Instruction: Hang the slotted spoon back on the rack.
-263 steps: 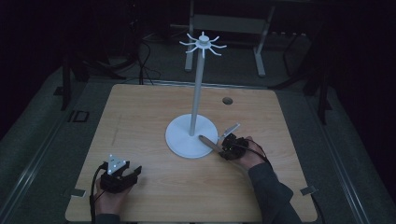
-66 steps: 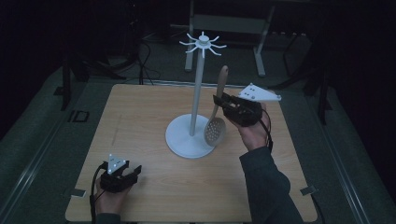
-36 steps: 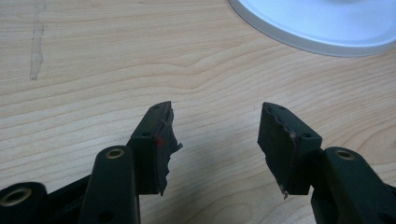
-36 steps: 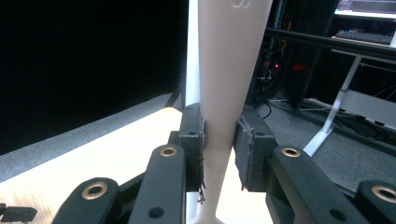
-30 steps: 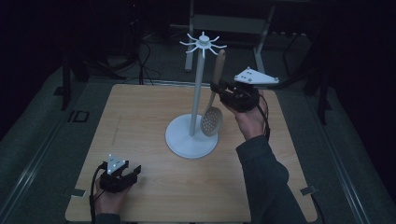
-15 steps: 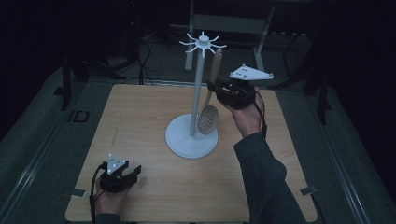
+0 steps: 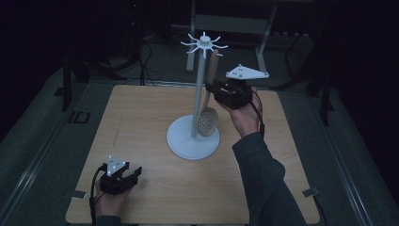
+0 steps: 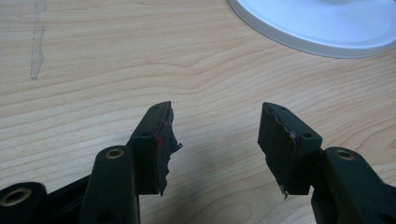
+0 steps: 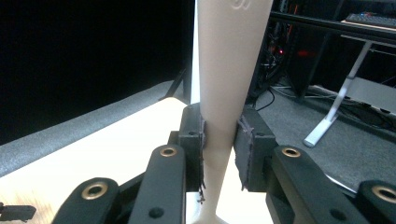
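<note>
One claw (image 7: 217, 89) grips spoon (image 7: 208, 117) — lifted.

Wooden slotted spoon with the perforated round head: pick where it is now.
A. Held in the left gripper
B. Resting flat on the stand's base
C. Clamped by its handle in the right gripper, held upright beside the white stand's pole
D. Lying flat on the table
C: the right gripper has its jaws shut on the handle of the wooden slotted spoon, head down beside the white stand's pole.

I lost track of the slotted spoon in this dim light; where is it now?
In the high view the slotted spoon hangs upright right of centre, its handle clamped in the right tool, its perforated bowl beside the white stand pole, above the round base.
</note>
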Demonstrator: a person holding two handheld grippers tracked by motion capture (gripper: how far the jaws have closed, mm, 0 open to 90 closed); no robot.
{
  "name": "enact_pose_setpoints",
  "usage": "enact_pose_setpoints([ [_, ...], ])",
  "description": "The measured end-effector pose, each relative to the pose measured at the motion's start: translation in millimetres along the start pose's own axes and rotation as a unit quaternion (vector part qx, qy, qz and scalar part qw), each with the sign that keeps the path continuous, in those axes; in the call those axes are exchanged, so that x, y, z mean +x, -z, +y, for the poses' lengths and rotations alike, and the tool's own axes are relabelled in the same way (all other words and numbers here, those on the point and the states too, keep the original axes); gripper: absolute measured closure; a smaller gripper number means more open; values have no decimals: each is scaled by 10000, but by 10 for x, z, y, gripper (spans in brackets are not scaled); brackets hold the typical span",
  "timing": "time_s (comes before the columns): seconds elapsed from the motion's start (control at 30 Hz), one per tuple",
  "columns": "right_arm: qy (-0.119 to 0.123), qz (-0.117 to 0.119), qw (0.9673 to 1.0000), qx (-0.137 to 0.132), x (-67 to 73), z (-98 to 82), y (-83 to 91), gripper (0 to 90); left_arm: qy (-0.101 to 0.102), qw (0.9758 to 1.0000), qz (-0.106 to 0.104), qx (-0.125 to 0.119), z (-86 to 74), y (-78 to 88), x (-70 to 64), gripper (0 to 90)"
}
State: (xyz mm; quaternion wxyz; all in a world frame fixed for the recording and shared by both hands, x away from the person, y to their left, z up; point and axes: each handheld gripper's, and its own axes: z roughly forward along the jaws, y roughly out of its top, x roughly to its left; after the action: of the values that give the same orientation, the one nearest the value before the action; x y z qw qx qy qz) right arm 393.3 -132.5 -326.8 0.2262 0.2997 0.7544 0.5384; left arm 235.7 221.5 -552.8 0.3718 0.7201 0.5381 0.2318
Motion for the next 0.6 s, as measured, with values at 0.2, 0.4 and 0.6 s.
enact_pose_setpoints([
  [0.2,9,-24,10000,62,-2,27,-32,741,-7,10000,-2,10,0,2,3,455],
  [0.4,-141,43,9999,-88,-29,-13,7,661,4,10000,2,1,0,1,4,454],
  [0.6,-142,89,9998,-96,-42,-53,83,542,3,10000,7,14,2,-2,1,455],
])
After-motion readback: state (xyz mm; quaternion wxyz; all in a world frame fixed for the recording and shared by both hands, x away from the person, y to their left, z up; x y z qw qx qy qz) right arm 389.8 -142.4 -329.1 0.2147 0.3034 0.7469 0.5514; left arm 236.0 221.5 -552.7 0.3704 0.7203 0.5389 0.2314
